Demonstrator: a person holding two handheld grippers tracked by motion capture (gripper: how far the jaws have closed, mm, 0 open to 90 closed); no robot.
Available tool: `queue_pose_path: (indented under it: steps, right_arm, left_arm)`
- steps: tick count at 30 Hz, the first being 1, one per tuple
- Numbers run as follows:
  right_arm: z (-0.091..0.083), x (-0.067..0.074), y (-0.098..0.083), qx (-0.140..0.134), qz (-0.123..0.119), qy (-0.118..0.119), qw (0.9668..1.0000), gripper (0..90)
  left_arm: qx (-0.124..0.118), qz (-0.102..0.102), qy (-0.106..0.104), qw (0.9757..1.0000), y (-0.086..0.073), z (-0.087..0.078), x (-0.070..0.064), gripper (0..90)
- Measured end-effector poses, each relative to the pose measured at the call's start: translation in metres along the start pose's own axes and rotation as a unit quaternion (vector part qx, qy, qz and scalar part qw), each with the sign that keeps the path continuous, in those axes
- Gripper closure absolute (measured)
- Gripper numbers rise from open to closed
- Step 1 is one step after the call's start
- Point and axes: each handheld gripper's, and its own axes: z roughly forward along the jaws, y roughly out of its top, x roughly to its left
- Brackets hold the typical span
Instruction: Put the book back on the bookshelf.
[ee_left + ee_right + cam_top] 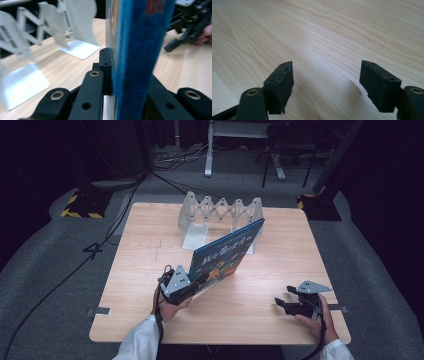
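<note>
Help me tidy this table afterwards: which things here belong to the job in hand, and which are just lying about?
In the job:
- blue book, clamped in the left gripper
- white folding book rack behind it

Lying about:
- chair and cables on the floor beyond the table

The blue picture book (227, 255), held tilted, slants across the table's (260, 310) middle — it bars the straight way between the hands. Behind it the white expanding book rack (220, 212) blocks the far edge — bare wood lies right and front.
</note>
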Motion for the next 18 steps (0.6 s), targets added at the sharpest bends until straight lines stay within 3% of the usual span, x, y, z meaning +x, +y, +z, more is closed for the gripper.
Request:
queue_pose_path:
  steps: [6, 11, 18]
  right_arm:
    - [0.003, 0.001, 0.000, 0.014, -0.005, -0.001, 0.9999, 28.2]
    - [0.004, 0.001, 0.001, 0.020, 0.000, 0.017, 0.9997, 27.9]
    - [0.003, -0.002, 0.001, 0.018, 0.007, 0.025, 0.9995, 28.8]
  left_arm:
    - [0.005, 0.005, 0.032, 0.9994, 0.001, -0.006, 0.009, 83.2]
    - [-0.002, -0.002, 0.061, 0.9981, 0.000, -0.013, 0.019, 83.1]
    - [-0.007, -0.012, 0.082, 0.9966, 0.001, -0.022, 0.033, 83.1]
